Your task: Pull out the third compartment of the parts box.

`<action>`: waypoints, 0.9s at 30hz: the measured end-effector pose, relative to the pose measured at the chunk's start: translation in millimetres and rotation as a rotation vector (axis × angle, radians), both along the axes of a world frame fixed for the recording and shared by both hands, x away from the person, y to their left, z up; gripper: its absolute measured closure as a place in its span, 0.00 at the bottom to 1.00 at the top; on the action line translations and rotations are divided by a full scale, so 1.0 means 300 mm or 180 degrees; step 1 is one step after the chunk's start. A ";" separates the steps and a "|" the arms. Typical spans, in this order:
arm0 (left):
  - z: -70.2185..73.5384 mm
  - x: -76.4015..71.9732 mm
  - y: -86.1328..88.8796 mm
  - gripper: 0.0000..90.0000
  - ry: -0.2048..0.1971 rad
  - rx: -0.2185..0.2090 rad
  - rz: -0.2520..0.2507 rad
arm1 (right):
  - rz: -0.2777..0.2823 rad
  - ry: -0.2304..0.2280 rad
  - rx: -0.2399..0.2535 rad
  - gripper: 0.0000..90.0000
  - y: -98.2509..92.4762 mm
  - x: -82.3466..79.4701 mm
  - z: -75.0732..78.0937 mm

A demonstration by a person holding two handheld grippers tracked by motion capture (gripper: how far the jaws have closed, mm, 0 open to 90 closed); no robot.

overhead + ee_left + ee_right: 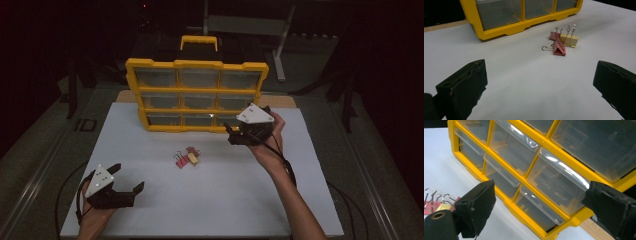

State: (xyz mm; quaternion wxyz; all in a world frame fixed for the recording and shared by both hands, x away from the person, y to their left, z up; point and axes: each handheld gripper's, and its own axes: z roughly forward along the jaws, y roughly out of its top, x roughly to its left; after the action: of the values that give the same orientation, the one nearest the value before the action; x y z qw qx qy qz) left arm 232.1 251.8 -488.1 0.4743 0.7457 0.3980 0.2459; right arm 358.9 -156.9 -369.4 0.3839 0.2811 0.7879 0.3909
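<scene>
Left tool [131, 178] low, spread — right tool [231, 133] raised at organiser [197, 64]

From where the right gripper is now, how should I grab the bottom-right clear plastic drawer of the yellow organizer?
Take the clear drawer by the lip along its top front edge, coming straight at its face from the table side. That lip juts forward of the yellow frame; the right gripper, jaws open, probably needs to turn across it.

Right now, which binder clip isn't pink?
The yellow binder clip, at the right end of the cluster; the two pink binder clips lie beside it.
</scene>
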 end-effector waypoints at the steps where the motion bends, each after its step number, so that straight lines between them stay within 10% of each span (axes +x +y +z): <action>1: 0.000 0.000 0.000 0.00 0.0001 -0.0002 -0.0001 | -0.0004 -0.0010 -0.0010 0.10 0.002 0.005 0.001; 15: -0.001 -0.001 -0.004 0.00 0.0014 0.0003 -0.0014 | -0.0119 -0.0082 -0.0293 0.10 0.021 0.051 0.008; 27: -0.002 0.000 -0.004 0.00 0.0019 0.0003 -0.0024 | -0.0199 -0.0351 -0.1024 0.10 0.060 0.077 0.012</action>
State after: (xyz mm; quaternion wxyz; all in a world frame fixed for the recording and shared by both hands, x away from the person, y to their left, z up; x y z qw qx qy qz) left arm 232.1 250.8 -488.9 0.4738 0.7481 0.3965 0.2420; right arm 381.9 -139.0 -365.9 0.4786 0.2185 0.8089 0.2625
